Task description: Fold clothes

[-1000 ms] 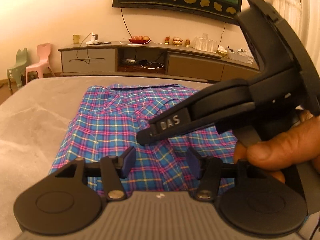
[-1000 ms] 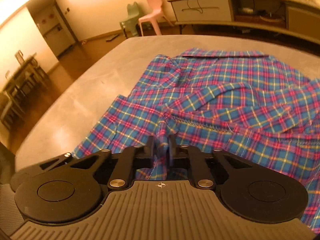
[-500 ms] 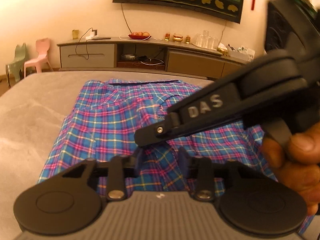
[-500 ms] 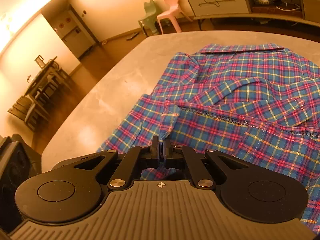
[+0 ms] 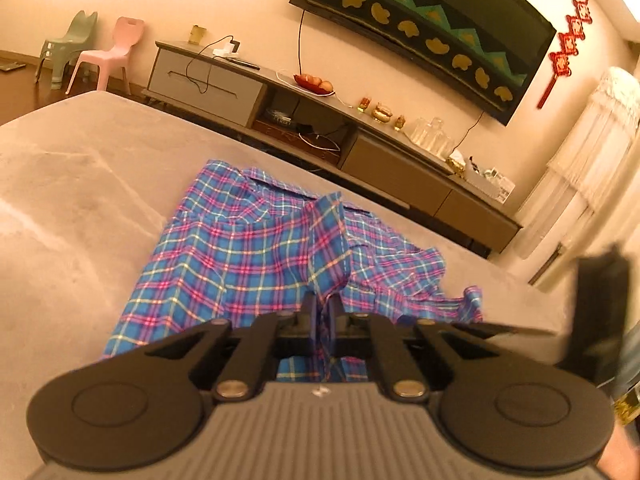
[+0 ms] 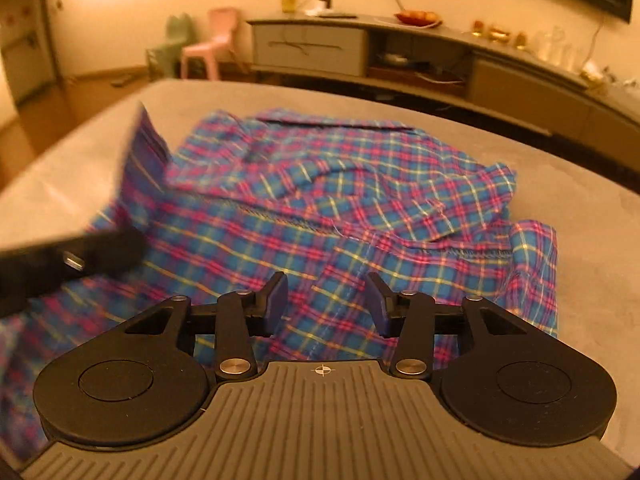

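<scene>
A blue, pink and yellow plaid shirt [image 5: 248, 248] lies rumpled on a grey table [image 5: 72, 200], collar toward the far edge. My left gripper [image 5: 322, 312] is shut on a lifted fold of the shirt near its front hem. My right gripper [image 6: 326, 300] is open and empty just above the shirt [image 6: 360, 200]. In the right wrist view the left gripper [image 6: 100, 248] shows blurred at the left, holding raised cloth. In the left wrist view part of the right gripper [image 5: 600, 312] shows at the right edge.
A long low TV cabinet [image 5: 320, 120] with small items stands beyond the table's far edge, a dark screen [image 5: 420, 28] above it. Pink [image 5: 108, 56] and green [image 5: 68, 48] child chairs stand at the far left. Bare table [image 6: 592, 240] lies around the shirt.
My left gripper has shut on the shirt fold and lifted it. My right gripper has let go of the shirt, opened and moved off to the right.
</scene>
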{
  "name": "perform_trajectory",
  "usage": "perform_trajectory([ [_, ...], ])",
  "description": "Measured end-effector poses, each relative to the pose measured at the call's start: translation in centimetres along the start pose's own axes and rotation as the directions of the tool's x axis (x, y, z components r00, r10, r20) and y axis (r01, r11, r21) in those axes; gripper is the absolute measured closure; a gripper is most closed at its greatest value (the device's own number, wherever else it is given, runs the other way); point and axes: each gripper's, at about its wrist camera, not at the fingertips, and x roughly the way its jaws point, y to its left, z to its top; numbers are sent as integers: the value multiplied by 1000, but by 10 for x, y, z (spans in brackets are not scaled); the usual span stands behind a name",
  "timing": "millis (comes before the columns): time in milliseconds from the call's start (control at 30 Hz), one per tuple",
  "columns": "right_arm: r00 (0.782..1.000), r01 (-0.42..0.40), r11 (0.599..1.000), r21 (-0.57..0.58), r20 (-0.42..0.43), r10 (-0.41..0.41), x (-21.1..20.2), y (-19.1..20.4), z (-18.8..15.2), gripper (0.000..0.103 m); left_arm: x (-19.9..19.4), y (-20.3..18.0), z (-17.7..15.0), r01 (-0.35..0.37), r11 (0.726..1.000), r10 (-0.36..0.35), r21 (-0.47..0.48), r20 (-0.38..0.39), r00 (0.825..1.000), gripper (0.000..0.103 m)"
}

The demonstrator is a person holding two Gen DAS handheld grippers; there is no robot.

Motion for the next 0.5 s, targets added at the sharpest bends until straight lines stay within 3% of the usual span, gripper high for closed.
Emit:
perform_trajectory([
  [100, 1000, 28, 999, 24, 0, -28, 0, -2, -2, 75, -1, 2, 4, 11, 1000, -11, -2, -3, 1000, 97],
  [133, 999, 35, 999, 36, 1, -35, -1, -4, -2, 87, 0, 3, 4, 16, 1000, -16, -4, -7, 1000, 97],
  [233, 999, 44, 997, 61, -8, -43, -4, -12, -2, 103, -1, 3, 2, 23, 1000, -23, -7, -11, 1000, 97],
  [400, 999, 35, 997, 69, -9, -34, -3, -15, 0, 103, -2, 1, 3, 30, 1000, -30, -7, -5, 1000, 97],
  [433, 999, 36, 996, 78, -3, -36, -3, -15, 2, 98, -1, 1, 4, 30, 1000, -30, -8, -5, 1000, 97],
  [500, 997, 68, 993, 94, 21, -71, -3, -12, 5, 66, 0, 1, 4, 30, 1000, -30, -9, -7, 1000, 97],
])
